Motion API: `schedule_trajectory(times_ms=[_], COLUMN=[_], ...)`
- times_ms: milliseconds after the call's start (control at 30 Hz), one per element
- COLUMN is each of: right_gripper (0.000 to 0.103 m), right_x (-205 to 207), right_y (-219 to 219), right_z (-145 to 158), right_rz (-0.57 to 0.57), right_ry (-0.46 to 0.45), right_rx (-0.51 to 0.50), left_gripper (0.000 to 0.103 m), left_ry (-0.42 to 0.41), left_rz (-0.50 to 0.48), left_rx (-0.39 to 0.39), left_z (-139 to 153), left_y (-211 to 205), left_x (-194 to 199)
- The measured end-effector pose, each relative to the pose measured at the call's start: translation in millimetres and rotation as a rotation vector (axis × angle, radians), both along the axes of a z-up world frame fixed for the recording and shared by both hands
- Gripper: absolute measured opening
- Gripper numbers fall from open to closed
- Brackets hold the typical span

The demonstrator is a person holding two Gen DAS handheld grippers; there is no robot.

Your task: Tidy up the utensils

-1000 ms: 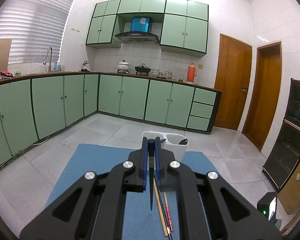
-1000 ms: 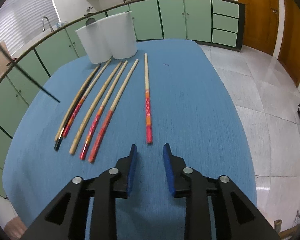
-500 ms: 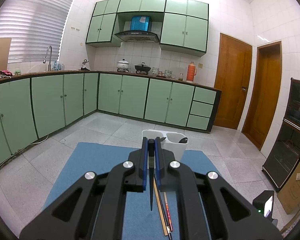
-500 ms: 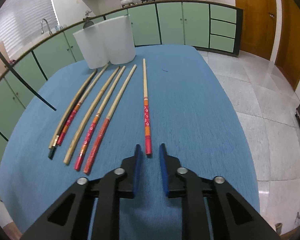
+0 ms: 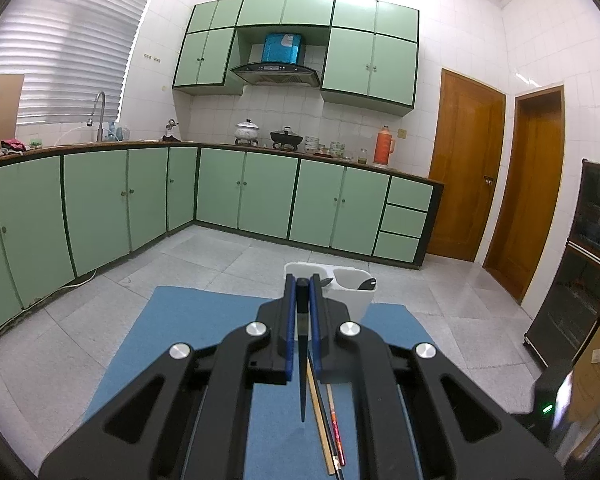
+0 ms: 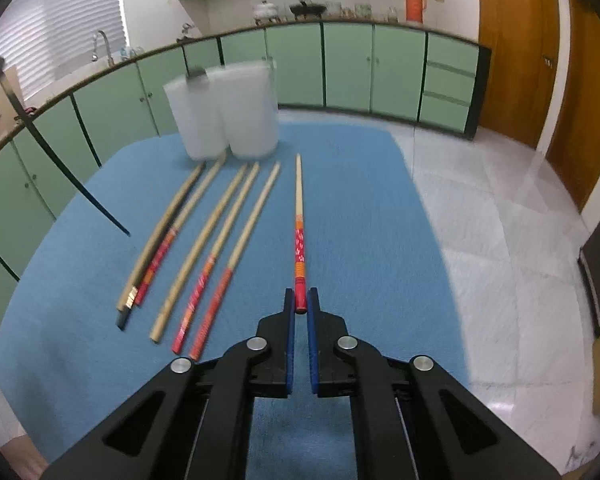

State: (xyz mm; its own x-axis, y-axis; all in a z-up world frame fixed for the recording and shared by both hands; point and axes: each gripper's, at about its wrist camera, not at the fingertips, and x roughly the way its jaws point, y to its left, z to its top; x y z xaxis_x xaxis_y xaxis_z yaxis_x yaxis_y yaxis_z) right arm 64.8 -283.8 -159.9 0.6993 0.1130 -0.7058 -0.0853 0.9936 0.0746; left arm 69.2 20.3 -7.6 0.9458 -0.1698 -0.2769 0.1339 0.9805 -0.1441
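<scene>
**Both tongs clenched on chopsticks, much of the desk out of sight**

Your right tongs are clenched on the red end of a red-and-bamboo chopstick, which runs away from you over the blue desk toward the white utensil holder. You cannot tell whether its far tip touches the cloth. To its left lies a loose row of chopsticks, five or six; the two outermost overlap, so the exact count is uncertain. This view is blurred, and the holder's rim and contents are smeared.

Your left tongs are clenched on a black chopstick, gripped at its thick end, the thin tip pointing back toward the camera above the desk. In the right wrist view that same stick slants in from the left edge; its upper end is cut off there.

From the left wrist, the tongs' body hides most of the row; only a few stick ends show. The holder is half covered, with dark utensil tips poking from its two compartments, too small to name.
</scene>
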Motion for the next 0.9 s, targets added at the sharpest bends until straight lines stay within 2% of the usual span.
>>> schedule_trajectory(times_ms=[300, 667, 900], right_gripper=[0.006, 0.006, 0.006], right_x=[3.9, 30.5, 38.5], right_y=[-12.9, -3.8, 1.1], right_z=[77.4, 139.4, 179.1], right_rz=[0.037, 0.115, 0.156], right_ry=[-0.146, -0.239, -0.316], right_rx=[0.039, 0.037, 0.038], left_gripper=[0.006, 0.006, 0.006], left_ry=[-0.036, -0.037, -0.091], left_rz=[0.003, -0.006, -0.016], left_rx=[-0.007, -0.014, -0.021], left_z=[12.4, 26.4, 49.9], left_y=[-1.0, 3.3, 6.8], left_x=[1.4, 16.9, 24.3])
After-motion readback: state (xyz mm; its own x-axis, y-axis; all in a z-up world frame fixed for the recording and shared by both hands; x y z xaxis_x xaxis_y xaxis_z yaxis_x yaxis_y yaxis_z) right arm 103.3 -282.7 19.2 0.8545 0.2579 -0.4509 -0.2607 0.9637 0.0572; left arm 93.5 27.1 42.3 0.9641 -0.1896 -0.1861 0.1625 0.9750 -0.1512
